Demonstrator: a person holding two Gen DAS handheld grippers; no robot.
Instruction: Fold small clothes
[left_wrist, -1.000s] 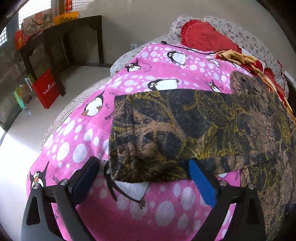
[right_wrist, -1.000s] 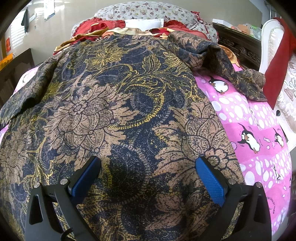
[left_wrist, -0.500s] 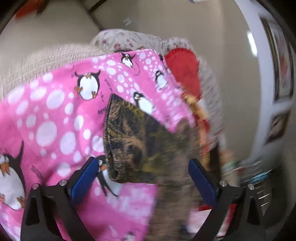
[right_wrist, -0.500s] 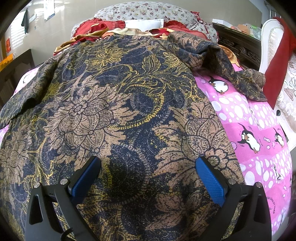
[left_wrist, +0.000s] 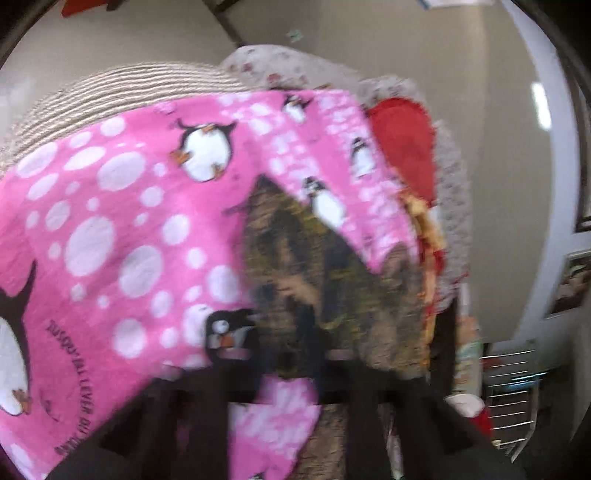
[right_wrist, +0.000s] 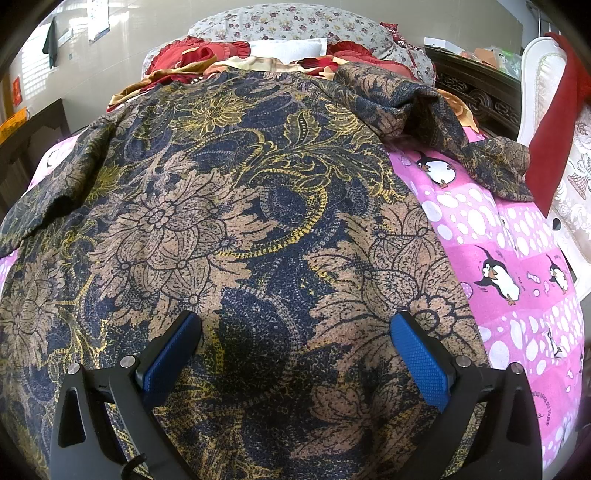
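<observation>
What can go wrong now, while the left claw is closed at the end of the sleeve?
1. The left claw looks closed on the sleeve right over the pink blanket; it may pinch the blanket too.
2. The right claw is open above the shirt, so pulling may drag the shirt.

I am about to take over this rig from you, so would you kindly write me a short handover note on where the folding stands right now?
Left claw: shut on the sleeve end of the dark floral-print brown and navy garment; the view is blurred.
Right claw: open, empty, hovering over the garment's body.
The garment lies spread on the pink penguin-print blanket; its other sleeve lies crumpled near the headboard side.
Done: sleeve gripped.
Left: fold both sleeves in, then fold the body.
</observation>
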